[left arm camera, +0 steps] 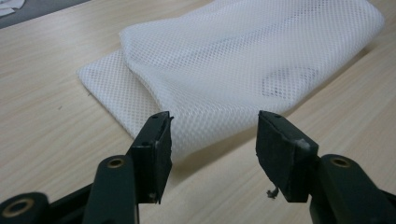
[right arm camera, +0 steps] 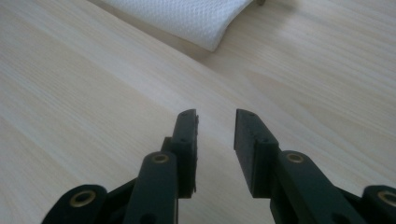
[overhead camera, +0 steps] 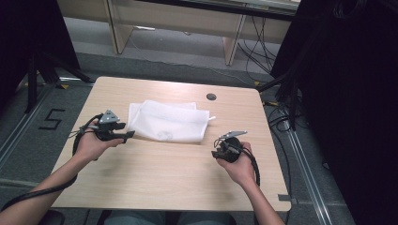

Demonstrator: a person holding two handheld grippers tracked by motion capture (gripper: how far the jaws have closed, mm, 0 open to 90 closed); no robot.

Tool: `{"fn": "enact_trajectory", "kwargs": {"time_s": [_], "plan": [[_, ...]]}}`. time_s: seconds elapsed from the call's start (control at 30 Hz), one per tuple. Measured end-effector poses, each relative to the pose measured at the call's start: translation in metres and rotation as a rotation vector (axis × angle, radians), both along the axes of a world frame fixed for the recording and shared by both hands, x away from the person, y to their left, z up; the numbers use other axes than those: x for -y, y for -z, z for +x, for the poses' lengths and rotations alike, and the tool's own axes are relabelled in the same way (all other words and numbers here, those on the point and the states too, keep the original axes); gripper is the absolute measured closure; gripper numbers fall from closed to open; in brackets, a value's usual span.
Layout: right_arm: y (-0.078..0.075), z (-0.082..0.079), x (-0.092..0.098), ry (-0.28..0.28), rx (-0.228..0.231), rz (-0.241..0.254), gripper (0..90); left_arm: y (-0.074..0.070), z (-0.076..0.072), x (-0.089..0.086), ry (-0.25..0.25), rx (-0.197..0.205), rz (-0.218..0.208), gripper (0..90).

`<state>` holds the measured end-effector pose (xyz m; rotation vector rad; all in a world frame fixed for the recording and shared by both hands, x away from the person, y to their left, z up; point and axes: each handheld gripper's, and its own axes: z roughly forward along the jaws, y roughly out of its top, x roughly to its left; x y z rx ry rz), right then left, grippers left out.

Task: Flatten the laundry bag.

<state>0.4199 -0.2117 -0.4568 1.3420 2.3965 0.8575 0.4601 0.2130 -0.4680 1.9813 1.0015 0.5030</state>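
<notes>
Two grippers showing in the high view, the left gripper [overhead camera: 126, 136] hovering just beside the near left corner of the white mesh bag [overhead camera: 169, 121] lying folded on the wooden table [overhead camera: 155, 178], the right gripper [overhead camera: 216, 152] well apart from it. Looking along the left gripper [left arm camera: 212, 135]: jaws standing wide open and empty, mesh bag [left arm camera: 233, 60] lying just beyond them. Looking along the right gripper [right arm camera: 215, 135]: jaws standing partly open over bare table [right arm camera: 70, 84], gripping nothing, bag [right arm camera: 187, 16] lying farther off.

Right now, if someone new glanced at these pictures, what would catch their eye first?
The white mesh bag stands out, lying folded at the middle of the pale wooden table. Next come the two black grippers flanking it: the left gripper sits open just off the bag's left edge, and the right gripper hangs over bare wood nearer the person, jaws apart and holding nothing.
</notes>
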Motion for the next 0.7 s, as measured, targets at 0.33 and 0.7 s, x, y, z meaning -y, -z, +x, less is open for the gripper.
{"fn": "enact_trajectory", "kwargs": {"time_s": [0.33,0.7], "plan": [[0.002,0.022,-0.012,0.008,-0.016,0.005,67.0,0.002,0.013,0.010,0.004,-0.015,0.026,45.3],[0.005,0.034,-0.021,0.004,-0.024,0.001,65.1,0.005,0.019,0.016,-0.015,-0.022,0.031,45.7]]}}
